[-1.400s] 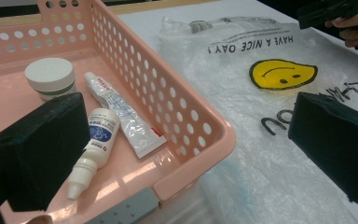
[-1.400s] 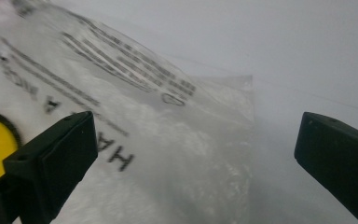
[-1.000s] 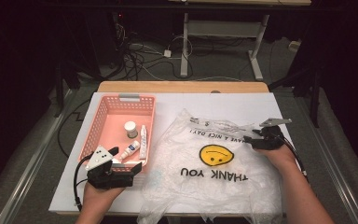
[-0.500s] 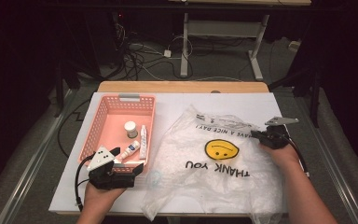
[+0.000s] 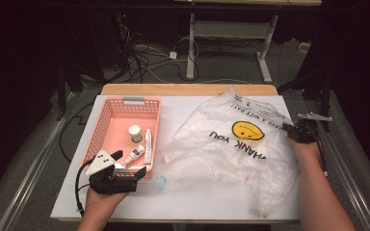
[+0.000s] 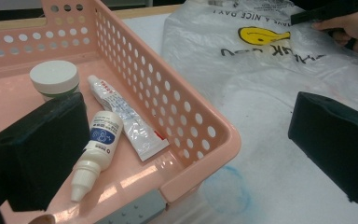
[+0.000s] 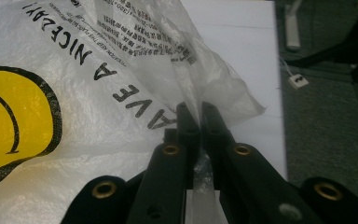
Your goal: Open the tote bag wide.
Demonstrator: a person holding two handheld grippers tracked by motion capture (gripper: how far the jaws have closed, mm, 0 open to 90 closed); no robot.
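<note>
A clear plastic bag (image 5: 241, 144) printed with a yellow smiley and "THANK YOU" lies spread over the right half of the white table. My right gripper (image 5: 293, 132) is at the bag's right edge, shut on a fold of the bag (image 7: 74, 70); the film is pinched between the fingertips of the right gripper (image 7: 196, 112). At the table's front left, my left gripper (image 5: 125, 167) stands open, its jaws either side of the near right corner of the pink basket (image 5: 107, 126). In the basket lie a white jar (image 6: 54, 78), a tube (image 6: 126, 119) and a dropper bottle (image 6: 98, 144).
A blue smudge (image 5: 160, 182) marks the table just right of the basket's near corner. The table's right edge (image 5: 296, 159) runs close beside the right hand. Cables (image 5: 144, 57) and a desk frame (image 5: 192, 43) lie on the floor beyond the far edge.
My right gripper has drawn the bag to the right, so the bag now lies clear of the basket. The left gripper has stayed at the basket's corner.
</note>
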